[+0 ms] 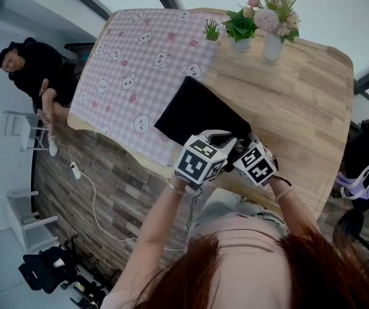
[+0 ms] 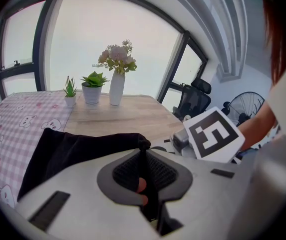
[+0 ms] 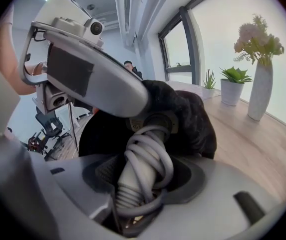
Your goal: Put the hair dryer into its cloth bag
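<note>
Looking down from the head view, the flat black cloth bag (image 1: 197, 111) lies on the pale wooden tabletop (image 1: 300, 102), partly over a pink checked cloth printed with bears (image 1: 139, 50). Its mouth faces the near edge, where the left claw (image 1: 221, 139) and the right claw (image 1: 241, 150) meet close together.

In the left gripper view, the left claw is almost closed, pinching the rim of the bag's mouth between its pads. The rest of the bag lies away to the left.

In the right gripper view, the right claw stands fairly wide, clamped on the handle of the pale grey hair dryer (image 3: 150, 129), which is wound with a grey ribbed cord (image 3: 155, 156). The dryer's head is already inside the dark opening, while the handle and cord are outside.

To do this step well, I judge that the left claw should lift the rim and hold the mouth wide. The right should push along the bag's length, not down into the tabletop. The cord loops could snag the hem, so they belong tight against the handle.
</note>
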Available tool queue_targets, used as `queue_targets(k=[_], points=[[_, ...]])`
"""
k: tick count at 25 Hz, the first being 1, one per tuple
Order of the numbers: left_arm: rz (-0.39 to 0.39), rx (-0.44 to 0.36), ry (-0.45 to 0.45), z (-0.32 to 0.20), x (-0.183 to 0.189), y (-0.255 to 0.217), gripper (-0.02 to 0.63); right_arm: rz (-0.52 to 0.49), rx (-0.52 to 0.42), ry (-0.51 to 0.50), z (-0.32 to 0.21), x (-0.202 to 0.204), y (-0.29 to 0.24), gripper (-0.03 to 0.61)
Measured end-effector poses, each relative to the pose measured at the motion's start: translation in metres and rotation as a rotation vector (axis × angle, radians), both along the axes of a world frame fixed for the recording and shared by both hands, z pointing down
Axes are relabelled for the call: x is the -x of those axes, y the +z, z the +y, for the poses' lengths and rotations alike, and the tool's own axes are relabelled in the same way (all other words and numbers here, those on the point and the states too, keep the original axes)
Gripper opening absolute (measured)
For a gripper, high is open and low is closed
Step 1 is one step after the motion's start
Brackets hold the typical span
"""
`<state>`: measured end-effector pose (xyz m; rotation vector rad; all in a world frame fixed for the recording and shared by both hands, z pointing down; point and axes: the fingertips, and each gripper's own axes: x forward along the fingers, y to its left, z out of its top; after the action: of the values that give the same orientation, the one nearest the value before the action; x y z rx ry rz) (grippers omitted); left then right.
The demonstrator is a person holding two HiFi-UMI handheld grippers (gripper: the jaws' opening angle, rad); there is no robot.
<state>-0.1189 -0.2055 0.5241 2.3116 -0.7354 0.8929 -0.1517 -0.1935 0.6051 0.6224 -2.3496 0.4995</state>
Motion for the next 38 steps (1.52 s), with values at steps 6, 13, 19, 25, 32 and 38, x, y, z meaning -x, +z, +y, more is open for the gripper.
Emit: queue_targets(k=[6,13,19,25,32,38], points=[[0.036,0.025,-0.007,0.001,-0.002,0.0,0.032,-0.014,-0.012,-0.011,-0.003,0.005,0.0,0.221],[0.041,0.032,-0.003,0.003,-0.002,0.0,0.034,-0.039,-0.04,-0.019,-0.007,0.01,0.002,0.221],[0.036,0.039,0.007,0.002,-0.003,0.002,0.032,-0.055,-0.054,-0.019,-0.014,0.016,0.003,0.221],[0.039,0.051,0.004,0.0,-0.002,0.004,0.034,-0.071,-0.074,-0.024,-0.019,0.021,0.004,0.221],[0.053,0.082,0.006,-0.001,0.0,0.009,0.033,-0.093,-0.091,-0.026,-0.026,0.025,0.004,0.221],[0.073,0.128,-0.01,0.0,0.002,0.016,0.033,-0.112,-0.102,-0.019,-0.032,0.028,0.005,0.221]])
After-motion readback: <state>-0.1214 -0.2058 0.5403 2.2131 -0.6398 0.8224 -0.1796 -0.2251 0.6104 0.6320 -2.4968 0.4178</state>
